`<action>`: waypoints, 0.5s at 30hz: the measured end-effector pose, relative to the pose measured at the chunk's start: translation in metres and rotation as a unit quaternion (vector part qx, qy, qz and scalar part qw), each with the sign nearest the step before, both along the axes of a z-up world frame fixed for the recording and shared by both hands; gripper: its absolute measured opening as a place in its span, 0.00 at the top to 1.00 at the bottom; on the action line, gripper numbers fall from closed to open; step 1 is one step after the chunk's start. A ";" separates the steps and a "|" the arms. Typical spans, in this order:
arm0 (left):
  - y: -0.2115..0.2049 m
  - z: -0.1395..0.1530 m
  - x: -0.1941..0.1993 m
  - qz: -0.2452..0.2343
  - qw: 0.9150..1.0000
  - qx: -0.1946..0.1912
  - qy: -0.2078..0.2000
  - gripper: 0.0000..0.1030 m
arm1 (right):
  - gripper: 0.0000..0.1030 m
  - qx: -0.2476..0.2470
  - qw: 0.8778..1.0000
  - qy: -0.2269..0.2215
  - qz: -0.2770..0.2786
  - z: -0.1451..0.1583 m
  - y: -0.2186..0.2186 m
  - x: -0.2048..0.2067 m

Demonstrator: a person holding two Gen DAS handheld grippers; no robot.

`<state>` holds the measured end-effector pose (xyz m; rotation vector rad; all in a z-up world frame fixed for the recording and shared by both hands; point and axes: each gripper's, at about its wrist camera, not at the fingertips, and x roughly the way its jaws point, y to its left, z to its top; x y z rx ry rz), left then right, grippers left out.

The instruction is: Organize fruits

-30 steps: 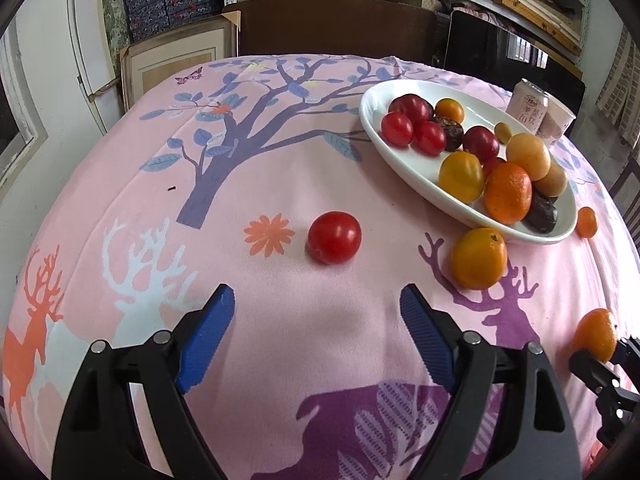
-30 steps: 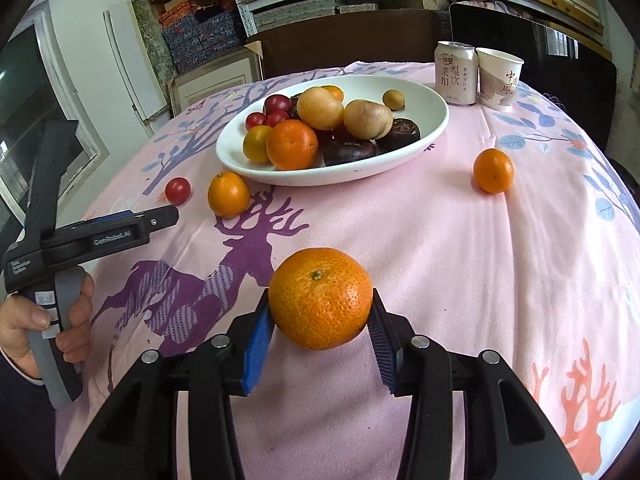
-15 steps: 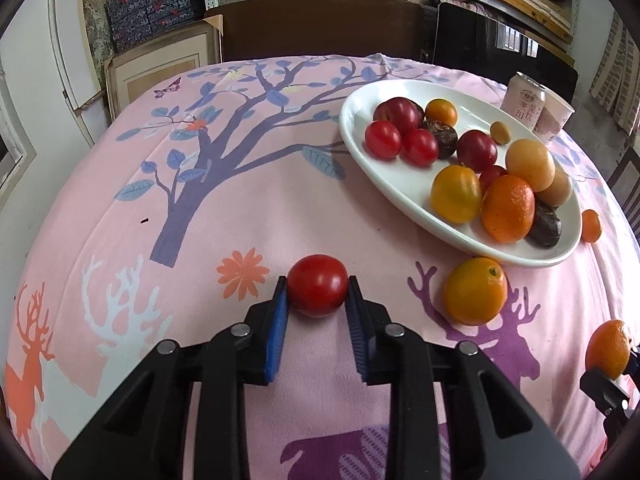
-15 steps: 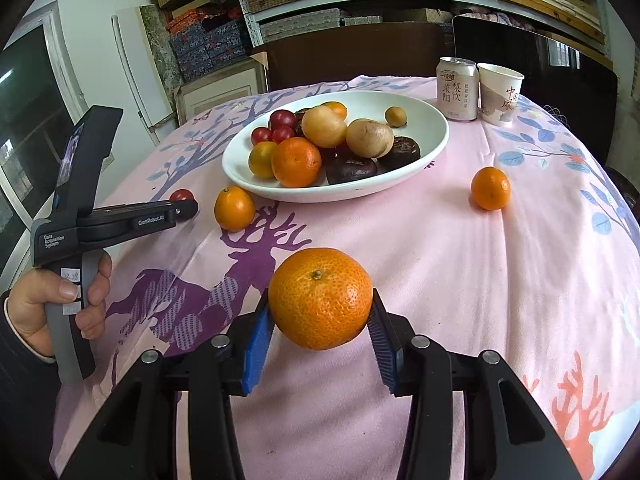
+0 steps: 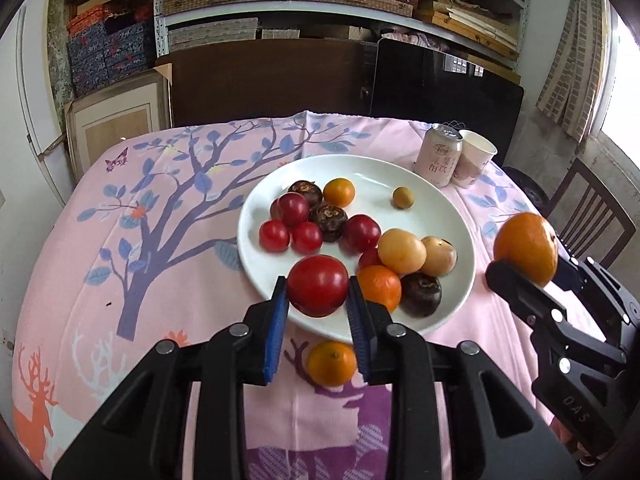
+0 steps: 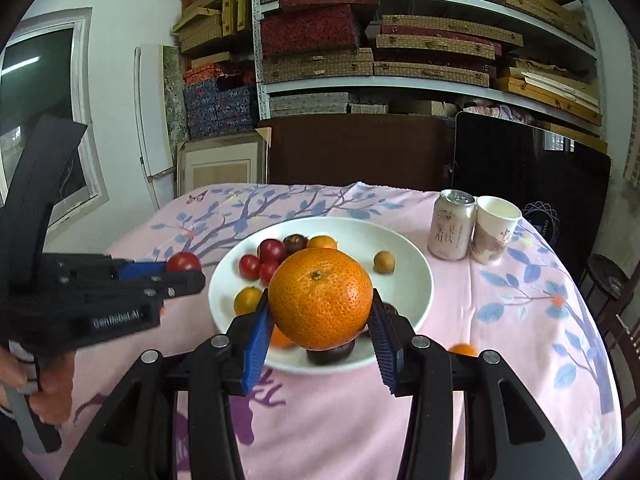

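My left gripper (image 5: 317,308) is shut on a red tomato (image 5: 318,290) and holds it above the near rim of the white plate (image 5: 440,196), which holds several fruits. My right gripper (image 6: 320,338) is shut on a large orange (image 6: 320,298) and holds it above the plate's near side (image 6: 412,256). That orange also shows in the left wrist view (image 5: 526,248), right of the plate. A small orange (image 5: 332,362) lies on the pink cloth just in front of the plate. Another small orange (image 6: 464,350) lies on the cloth to the plate's right.
A pink drink can (image 5: 438,160) and a paper cup (image 5: 476,156) stand behind the plate at the right. A wooden chair (image 5: 588,220) is beside the table at the right. Shelves of boxes and a dark board stand behind the table.
My left gripper has lifted the tomato off the cloth and carried it to the plate's near rim. My right gripper has lifted the orange and brought it over the plate's near side.
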<state>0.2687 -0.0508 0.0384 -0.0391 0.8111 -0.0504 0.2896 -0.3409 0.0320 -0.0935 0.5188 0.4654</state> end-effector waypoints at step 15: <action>0.019 -0.029 0.065 0.054 0.998 0.014 0.026 0.41 | 0.31 -0.056 0.998 0.005 -0.015 -0.020 0.030 0.073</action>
